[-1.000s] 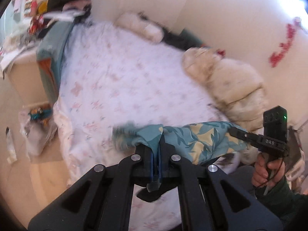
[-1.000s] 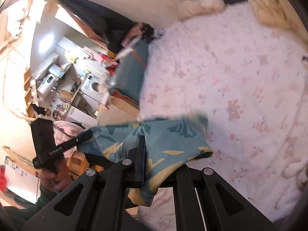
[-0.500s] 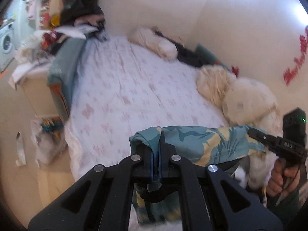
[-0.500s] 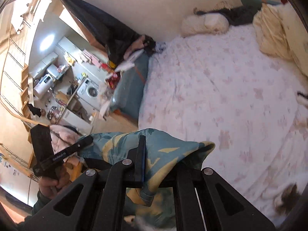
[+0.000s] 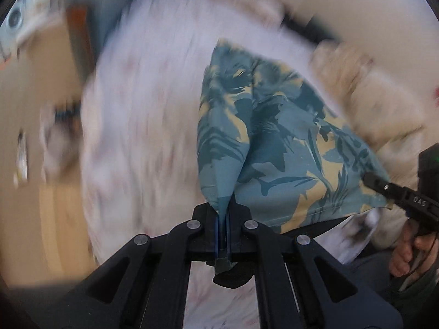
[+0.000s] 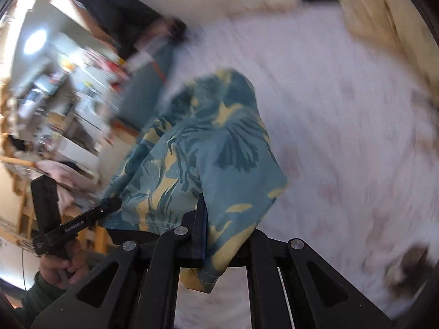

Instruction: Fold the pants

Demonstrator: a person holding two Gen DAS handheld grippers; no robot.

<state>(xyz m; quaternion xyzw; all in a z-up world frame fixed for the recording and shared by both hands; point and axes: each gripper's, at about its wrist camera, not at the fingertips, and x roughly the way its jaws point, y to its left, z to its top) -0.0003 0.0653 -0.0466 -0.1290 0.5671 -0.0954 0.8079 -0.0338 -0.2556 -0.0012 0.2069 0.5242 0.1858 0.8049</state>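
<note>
The pants (image 5: 269, 142) are teal with a yellow leaf print. They hang in the air above the bed, stretched between my two grippers, and billow out ahead. My left gripper (image 5: 223, 213) is shut on one edge of the cloth; it also shows in the right wrist view (image 6: 109, 205). My right gripper (image 6: 203, 213) is shut on the other edge of the pants (image 6: 208, 148); it also shows in the left wrist view (image 5: 370, 178). Both views are blurred by motion.
The bed with a white flowered sheet (image 5: 142, 126) lies below and ahead. Cream pillows (image 5: 384, 101) are piled at its right side by the wall. A teal bed end (image 6: 148, 82) and a cluttered room (image 6: 55, 96) lie to the left.
Both grippers have swung the pants forward and up; the cloth now flares out over the bed instead of hanging in a low band. Both views have turned blurry.
</note>
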